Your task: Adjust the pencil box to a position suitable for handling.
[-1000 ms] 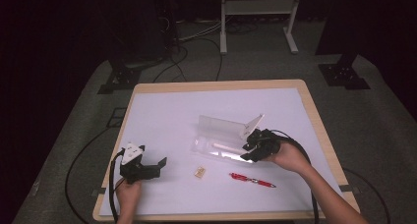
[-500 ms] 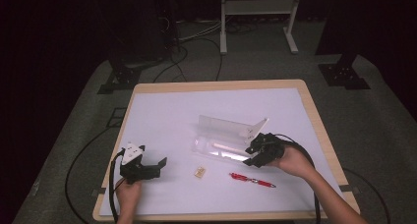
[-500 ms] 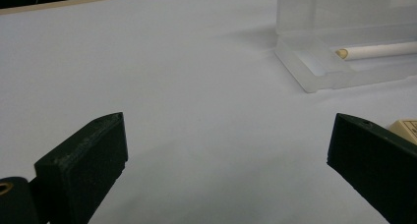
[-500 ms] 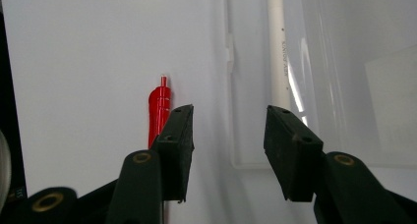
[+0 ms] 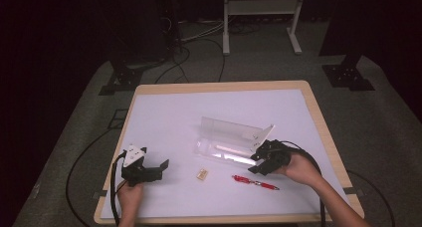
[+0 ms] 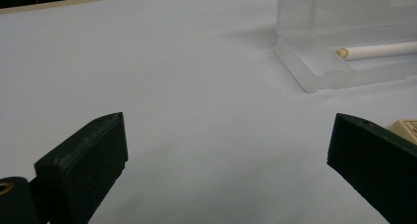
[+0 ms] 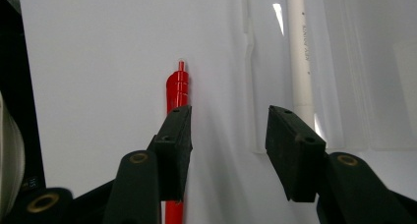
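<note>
Red plastic pen (image 5: 255, 182) lies flat on the white table mat (image 5: 199, 112), long axis nine-to-three in the high view, at six o'clock just below the right gripper (image 5: 261, 160), whose empty jaws have just been opening.

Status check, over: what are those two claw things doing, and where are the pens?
Both grippers open, empty. White pen lies in clear case; red pen on table beside right gripper. Nothing blocking.

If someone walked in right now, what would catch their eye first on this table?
The open clear case in the middle of the table, with a white pen lying in its tray. Next, the red pen just in front of it, beside the right gripper, whose jaws have just been opening with nothing between them.
</note>
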`<state>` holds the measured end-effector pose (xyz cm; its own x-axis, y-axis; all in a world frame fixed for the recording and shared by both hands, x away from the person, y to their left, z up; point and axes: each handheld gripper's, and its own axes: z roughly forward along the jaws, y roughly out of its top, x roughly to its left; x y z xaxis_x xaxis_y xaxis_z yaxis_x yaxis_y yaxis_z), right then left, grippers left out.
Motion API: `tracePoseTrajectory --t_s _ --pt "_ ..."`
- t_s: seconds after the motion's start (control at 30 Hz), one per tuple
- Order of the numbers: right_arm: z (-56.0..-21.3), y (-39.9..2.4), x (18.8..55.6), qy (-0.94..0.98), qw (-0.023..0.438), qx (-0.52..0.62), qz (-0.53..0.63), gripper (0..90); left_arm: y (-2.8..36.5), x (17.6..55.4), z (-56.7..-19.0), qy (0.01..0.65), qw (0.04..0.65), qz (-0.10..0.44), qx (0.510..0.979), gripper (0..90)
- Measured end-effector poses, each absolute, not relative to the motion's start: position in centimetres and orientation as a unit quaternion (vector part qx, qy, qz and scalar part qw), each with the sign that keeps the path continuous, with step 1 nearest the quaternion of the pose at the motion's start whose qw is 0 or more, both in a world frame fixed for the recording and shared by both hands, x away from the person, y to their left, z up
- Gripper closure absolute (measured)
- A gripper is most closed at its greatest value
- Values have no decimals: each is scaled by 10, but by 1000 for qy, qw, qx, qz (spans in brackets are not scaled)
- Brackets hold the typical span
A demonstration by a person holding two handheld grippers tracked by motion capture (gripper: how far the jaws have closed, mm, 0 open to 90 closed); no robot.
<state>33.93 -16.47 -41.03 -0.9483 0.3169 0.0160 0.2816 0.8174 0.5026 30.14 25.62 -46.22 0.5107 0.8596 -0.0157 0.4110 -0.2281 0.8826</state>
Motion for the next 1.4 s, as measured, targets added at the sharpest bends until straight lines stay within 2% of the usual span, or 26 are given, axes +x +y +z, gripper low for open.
tracePoseTrajectory --t_s 0.8,1.4 --pt "-433 -167 319 957 7 150 248 582 256 301 -462 426 448 250 745 13" --pt "-442 -166 309 964 11 143 224 616 256 301 -462 426 448 250 746 13"
